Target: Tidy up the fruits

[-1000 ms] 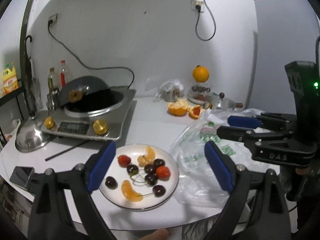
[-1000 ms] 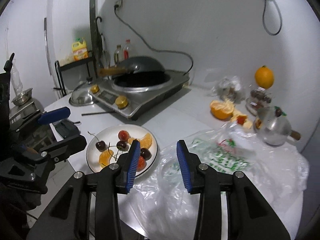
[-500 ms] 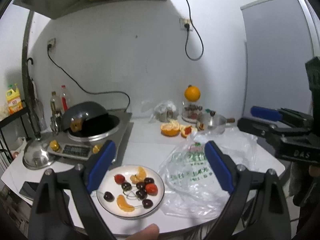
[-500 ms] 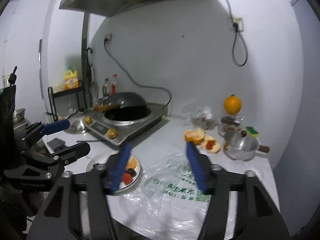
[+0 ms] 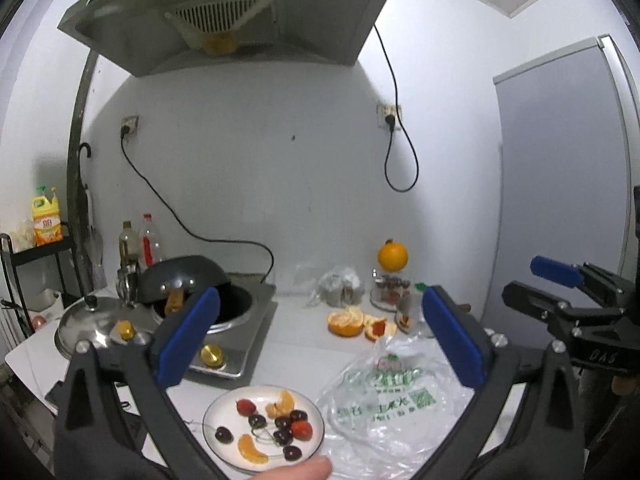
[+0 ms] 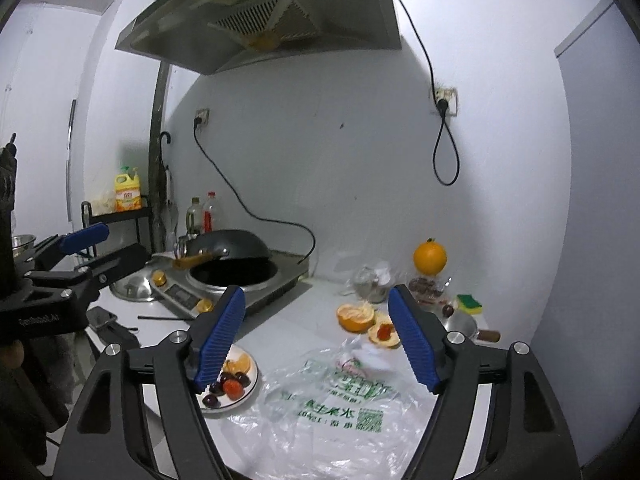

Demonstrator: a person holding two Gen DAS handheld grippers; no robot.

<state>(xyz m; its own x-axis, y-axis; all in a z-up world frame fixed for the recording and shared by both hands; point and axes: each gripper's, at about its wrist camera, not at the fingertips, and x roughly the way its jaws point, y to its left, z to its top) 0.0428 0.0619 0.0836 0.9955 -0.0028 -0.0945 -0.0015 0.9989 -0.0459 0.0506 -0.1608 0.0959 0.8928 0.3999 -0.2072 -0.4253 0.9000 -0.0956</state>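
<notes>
A white plate point(image 5: 224, 408) at the counter's front edge holds dark cherries point(image 5: 283, 424), red strawberries point(image 5: 301, 430) and orange segments point(image 5: 252, 449); it also shows in the right wrist view point(image 6: 248, 396), partly behind a finger. My left gripper point(image 5: 320, 336) is open and empty, held well above and behind the plate. My right gripper point(image 6: 316, 340) is open and empty, raised above the clear plastic bag point(image 6: 340, 408). Peeled orange halves point(image 5: 345, 322) lie behind the bag. A whole orange point(image 5: 393, 256) sits on a jar at the back.
An induction cooker with a black wok point(image 5: 184, 280) stands at the left, a steel lid point(image 5: 92, 326) beside it. A small steel pot point(image 6: 460, 322) and a green sponge point(image 6: 470, 303) sit at the right. A range hood point(image 5: 224, 20) hangs overhead. A fingertip point(image 5: 296, 470) shows at the bottom.
Both grippers have pulled back and risen away from the counter, so the plate and bag look smaller and lower. The right gripper has opened wider. Nothing was picked up.
</notes>
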